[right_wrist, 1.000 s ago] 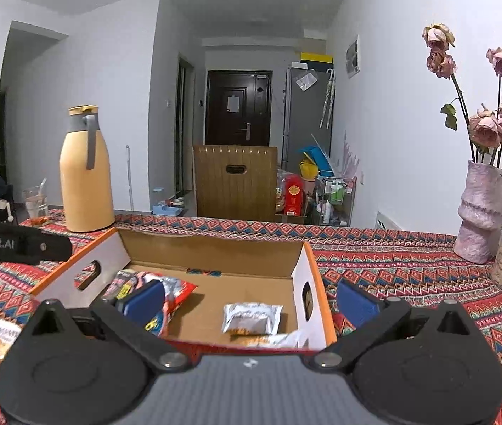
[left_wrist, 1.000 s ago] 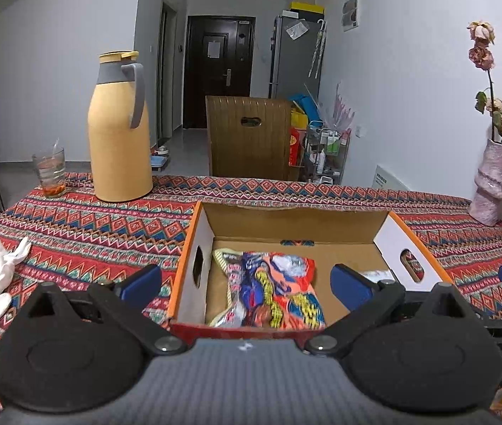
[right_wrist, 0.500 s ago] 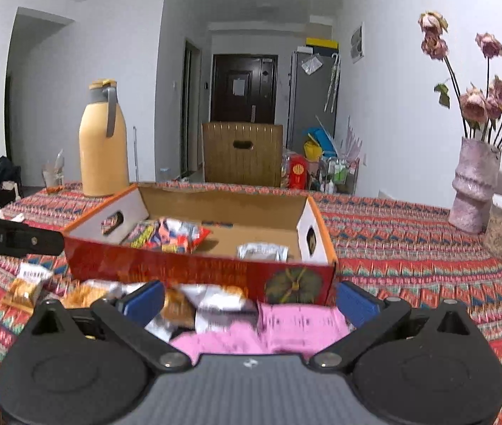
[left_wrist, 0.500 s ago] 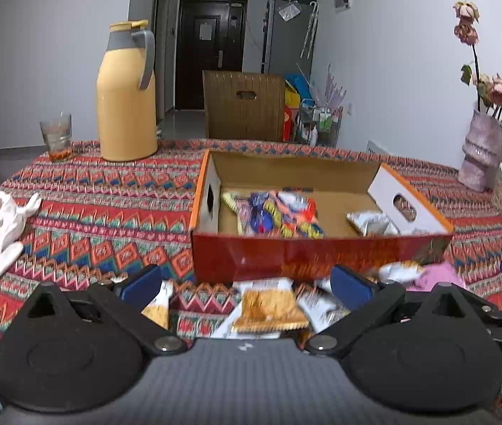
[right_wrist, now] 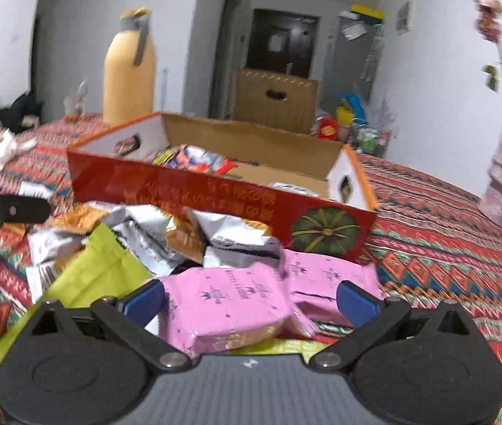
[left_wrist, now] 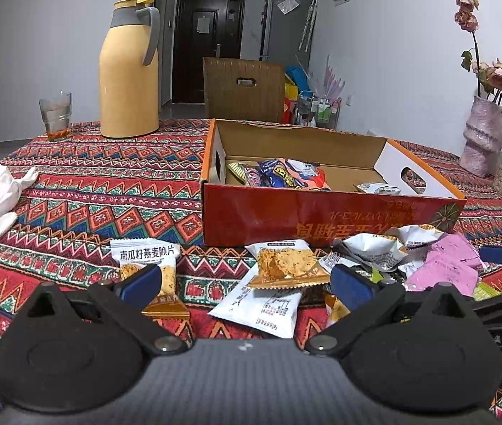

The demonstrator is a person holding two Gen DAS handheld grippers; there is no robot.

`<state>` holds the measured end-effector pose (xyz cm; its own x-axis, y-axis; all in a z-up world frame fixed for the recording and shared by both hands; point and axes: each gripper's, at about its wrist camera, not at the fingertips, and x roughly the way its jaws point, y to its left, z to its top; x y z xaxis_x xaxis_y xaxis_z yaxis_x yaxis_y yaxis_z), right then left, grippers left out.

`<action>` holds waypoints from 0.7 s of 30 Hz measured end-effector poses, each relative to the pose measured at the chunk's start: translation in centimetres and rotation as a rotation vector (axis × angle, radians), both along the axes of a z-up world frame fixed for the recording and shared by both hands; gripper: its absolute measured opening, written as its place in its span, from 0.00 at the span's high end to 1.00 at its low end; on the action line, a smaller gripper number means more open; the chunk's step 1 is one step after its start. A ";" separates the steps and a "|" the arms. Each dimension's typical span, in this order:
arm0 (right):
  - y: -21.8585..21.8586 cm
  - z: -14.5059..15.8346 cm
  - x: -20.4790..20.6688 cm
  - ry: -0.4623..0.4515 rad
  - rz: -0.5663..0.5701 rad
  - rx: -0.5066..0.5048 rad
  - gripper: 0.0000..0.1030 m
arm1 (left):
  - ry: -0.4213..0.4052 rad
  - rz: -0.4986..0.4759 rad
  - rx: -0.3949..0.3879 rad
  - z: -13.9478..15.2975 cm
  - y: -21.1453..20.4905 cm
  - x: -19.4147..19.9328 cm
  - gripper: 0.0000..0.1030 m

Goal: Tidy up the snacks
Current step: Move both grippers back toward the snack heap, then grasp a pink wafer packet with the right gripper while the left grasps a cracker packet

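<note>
Ahead of both grippers, an open red cardboard box point(left_wrist: 321, 212) with a few snacks inside.
It holds a colourful bag point(left_wrist: 286, 175) and a small silver packet point(left_wrist: 378, 188); loose snack packets point(left_wrist: 282, 265) litter the patterned tablecloth point(left_wrist: 102, 191) before it. Left gripper point(left_wrist: 247, 283) and right gripper point(right_wrist: 251, 297) hover low, jaws wide, pink packets point(right_wrist: 229, 301) between the right's fingers.

Both wrist cameras looked low along their fingers across the patterned table, close behind the loose snack packets. Ahead, each framed the red cardboard box point(left_wrist: 328, 212) point(right_wrist: 215, 198) and yellow thermos point(left_wrist: 128, 71) point(right_wrist: 128, 71) beyond.
</note>
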<state>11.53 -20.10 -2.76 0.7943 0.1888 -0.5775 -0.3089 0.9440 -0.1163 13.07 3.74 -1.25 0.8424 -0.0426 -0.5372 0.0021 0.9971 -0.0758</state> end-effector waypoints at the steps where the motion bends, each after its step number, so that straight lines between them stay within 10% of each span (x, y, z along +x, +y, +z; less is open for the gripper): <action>1: 0.1 -0.1 0.3 0.006 0.010 -0.011 0.00 | 0.002 0.004 -0.005 -0.1 0.1 0.1 0.00; 21: -0.8 0.1 -0.3 -0.013 -0.006 0.116 0.40 | 0.026 0.018 -0.045 -0.6 0.6 0.3 0.00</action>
